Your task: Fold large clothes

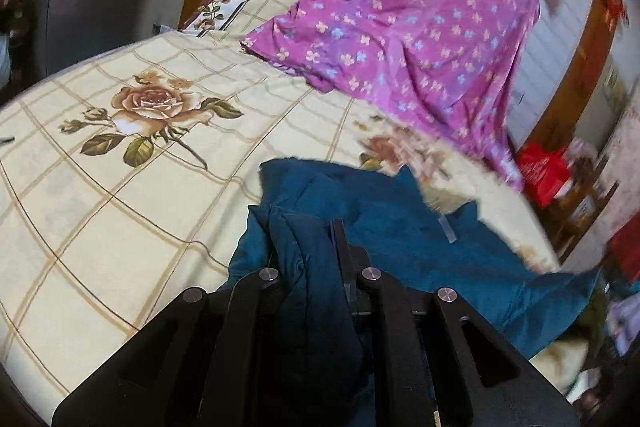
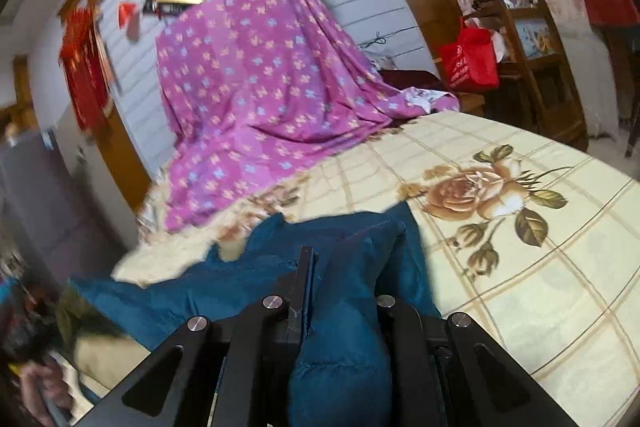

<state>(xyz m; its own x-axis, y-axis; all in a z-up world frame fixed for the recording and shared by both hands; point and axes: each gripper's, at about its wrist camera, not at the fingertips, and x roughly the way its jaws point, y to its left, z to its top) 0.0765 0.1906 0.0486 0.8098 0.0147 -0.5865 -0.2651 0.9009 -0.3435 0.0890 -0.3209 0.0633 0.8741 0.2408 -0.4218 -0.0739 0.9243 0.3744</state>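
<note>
Holding the blue padded jacket point(image 1: 400, 227) bunched in both: left gripper point(image 1: 308, 247) and right gripper point(image 2: 344, 267) each clamped on thick folds, garment partly draped on the bed point(image 1: 120, 187) edge. I judged slip risk high: slick bulky fabric, uneven bites, could skew the fold.

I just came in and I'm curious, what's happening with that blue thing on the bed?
A person is folding a big blue jacket on the bed. They hold a gripper in each hand. The left gripper and the right gripper each have their jaws pinched on a bunch of the blue fabric, lifting it above the flowery bedsheet. A purple flowered cloth is heaped at the far end, untouched.
</note>
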